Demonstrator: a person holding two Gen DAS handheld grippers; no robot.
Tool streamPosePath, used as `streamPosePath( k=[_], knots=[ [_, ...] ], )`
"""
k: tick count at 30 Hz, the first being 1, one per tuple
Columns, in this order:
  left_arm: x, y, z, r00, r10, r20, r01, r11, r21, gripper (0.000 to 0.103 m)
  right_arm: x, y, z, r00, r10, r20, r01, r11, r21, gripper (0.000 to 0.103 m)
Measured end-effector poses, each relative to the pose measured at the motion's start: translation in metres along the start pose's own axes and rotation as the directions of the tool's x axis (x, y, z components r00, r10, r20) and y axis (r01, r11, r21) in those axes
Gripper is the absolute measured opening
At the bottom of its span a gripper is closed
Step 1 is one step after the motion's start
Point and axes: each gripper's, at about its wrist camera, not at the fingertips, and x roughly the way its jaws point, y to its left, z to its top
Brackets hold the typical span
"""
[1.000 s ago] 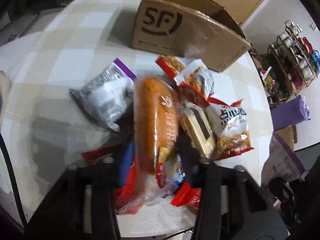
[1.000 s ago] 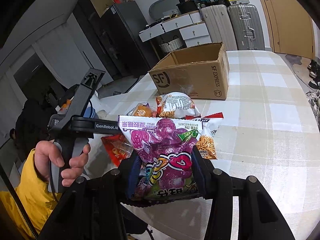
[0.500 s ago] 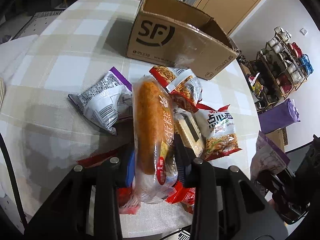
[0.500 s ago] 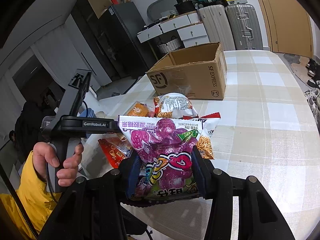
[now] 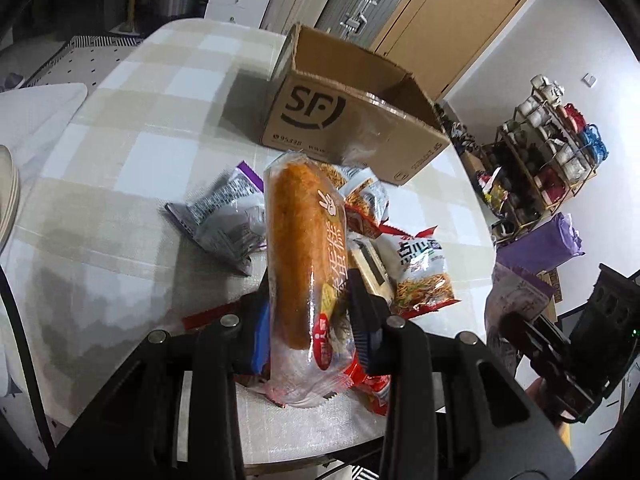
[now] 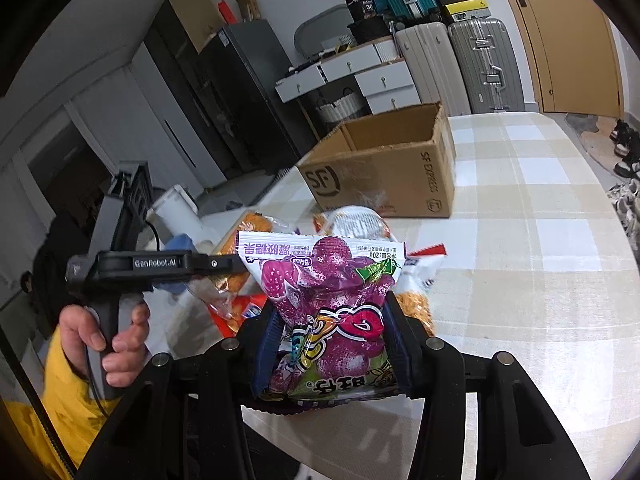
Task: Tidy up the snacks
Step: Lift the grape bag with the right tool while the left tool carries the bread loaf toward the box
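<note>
Here the left tongs are clamped on a long orange cake roll in clear wrap, lifted above the snack pile on the checked table. A grey-and-purple packet lies to its left, a noodle snack bag to its right. The open SF cardboard box stands beyond the pile. The right tongs pinch a purple gummy bag upright, held over the near table edge with the box farther back.
</note>
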Motion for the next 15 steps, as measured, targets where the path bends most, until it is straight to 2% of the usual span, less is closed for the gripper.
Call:
streamPosePath(
  k=[8,15],
  knots=[
    [-0.033,-0.010,0.011,0.997,-0.005,0.074,0.002,0.999,0.041,0.030,-0.020,0.007,0.020,0.988,0.053,0.144,-0.059,0.997,0.040,0.048],
    [-0.059,-0.034,0.036,0.991,-0.011,0.133,-0.001,0.996,0.090,0.030,-0.020,0.013,0.052,0.987,0.060,0.147,-0.068,0.996,0.051,0.048]
  ],
)
